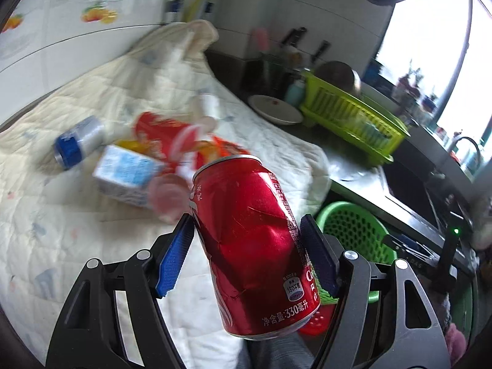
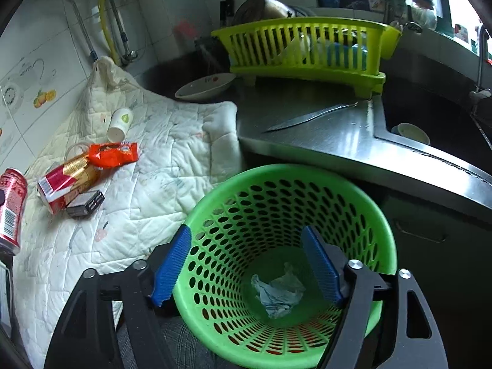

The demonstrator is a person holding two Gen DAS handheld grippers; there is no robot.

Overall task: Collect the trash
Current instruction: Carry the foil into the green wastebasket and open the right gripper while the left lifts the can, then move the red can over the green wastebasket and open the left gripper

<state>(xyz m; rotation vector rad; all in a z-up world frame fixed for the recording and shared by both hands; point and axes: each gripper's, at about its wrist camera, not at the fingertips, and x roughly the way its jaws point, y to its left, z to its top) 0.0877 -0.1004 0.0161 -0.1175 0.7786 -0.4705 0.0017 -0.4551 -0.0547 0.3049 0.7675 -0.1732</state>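
My left gripper [image 1: 246, 252] is shut on a dented red cola can [image 1: 249, 240], held tilted above the quilted cloth; the can also shows at the left edge of the right wrist view [image 2: 10, 206]. My right gripper [image 2: 249, 264] is shut on the rim of a green perforated basket [image 2: 215, 196], with one finger inside and one outside. Crumpled paper [image 2: 278, 292] lies at the basket's bottom. More trash lies on the cloth: a red box [image 2: 61, 184], an orange wrapper [image 2: 113, 153], a paper cup [image 2: 120, 123], a dark small box [image 2: 86, 204].
A white quilted cloth [image 2: 172, 160] covers the counter's left part. A knife [image 2: 310, 117] lies on the steel counter. A yellow-green dish rack [image 2: 307, 52], a white bowl [image 2: 206, 87] and a sink [image 2: 430, 117] stand behind. A blue-labelled bottle [image 1: 78, 141] lies on the cloth.
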